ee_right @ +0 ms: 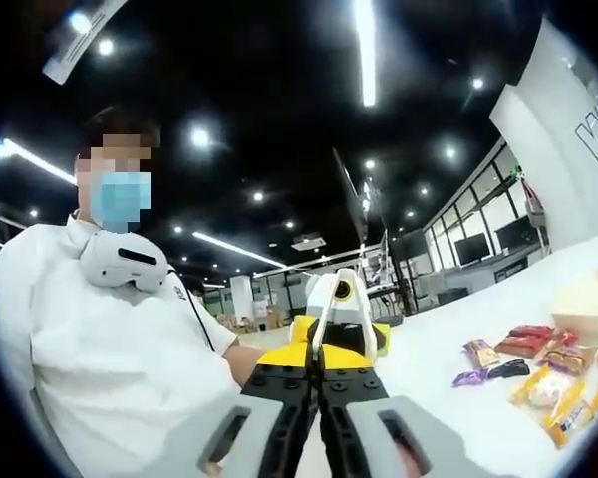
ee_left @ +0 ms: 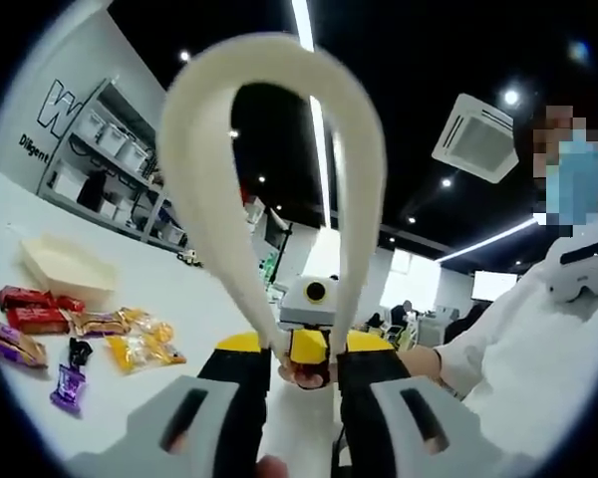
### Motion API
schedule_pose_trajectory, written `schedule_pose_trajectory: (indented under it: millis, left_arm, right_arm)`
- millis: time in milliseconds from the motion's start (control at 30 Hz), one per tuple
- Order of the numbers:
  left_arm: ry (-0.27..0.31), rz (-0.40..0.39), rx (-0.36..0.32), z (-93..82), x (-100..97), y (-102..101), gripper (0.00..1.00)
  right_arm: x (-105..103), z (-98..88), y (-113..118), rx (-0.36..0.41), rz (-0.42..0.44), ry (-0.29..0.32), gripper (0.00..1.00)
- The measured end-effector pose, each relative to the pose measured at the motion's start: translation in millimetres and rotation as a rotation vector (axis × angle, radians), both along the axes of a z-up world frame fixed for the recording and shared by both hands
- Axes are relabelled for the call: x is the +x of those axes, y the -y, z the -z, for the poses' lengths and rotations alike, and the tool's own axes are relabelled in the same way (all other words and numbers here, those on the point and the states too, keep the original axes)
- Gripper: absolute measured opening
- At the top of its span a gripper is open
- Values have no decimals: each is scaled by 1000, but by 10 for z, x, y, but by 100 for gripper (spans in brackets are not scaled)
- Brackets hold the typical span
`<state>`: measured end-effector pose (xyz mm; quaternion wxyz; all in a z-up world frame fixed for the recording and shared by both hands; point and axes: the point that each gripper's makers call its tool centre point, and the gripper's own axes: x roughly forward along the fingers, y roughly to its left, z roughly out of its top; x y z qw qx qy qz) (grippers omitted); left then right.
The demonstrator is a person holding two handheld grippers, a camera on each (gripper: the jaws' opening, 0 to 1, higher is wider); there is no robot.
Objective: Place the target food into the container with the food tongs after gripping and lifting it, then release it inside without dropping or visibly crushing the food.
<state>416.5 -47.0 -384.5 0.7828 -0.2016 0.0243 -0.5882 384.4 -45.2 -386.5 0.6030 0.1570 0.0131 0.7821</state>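
Note:
Cream food tongs (ee_left: 204, 189) stand in a teardrop loop, bend uppermost, in the left gripper view. Their two arms run down between the jaws of my left gripper (ee_left: 305, 398), which press them toward each other. My right gripper (ee_left: 309, 372) meets the arm ends from the far side. In the right gripper view the tongs (ee_right: 329, 314) show edge-on as a thin strip rising from my right gripper (ee_right: 316, 378), whose jaws are shut on it, with the left gripper (ee_right: 347, 341) just behind. Wrapped snacks (ee_left: 140, 344) lie on the white table beside a cream container (ee_left: 65, 267).
Red packets (ee_left: 35, 309), a purple packet (ee_left: 68, 383) and yellow packets (ee_right: 553, 393) are spread on the table (ee_left: 179, 289) near the container (ee_right: 588, 299). A person in a white top (ee_right: 100, 339) stands close behind the grippers. Shelving (ee_left: 110, 169) lines the far wall.

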Motion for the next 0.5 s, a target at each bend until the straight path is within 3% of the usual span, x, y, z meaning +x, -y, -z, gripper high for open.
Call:
schedule_pose_trajectory:
  millis: [500]
  left_arm:
    - [20,4,19,-3,-25,17,27]
  right_arm:
    - [-53,-12,19,-30,-39,24,0]
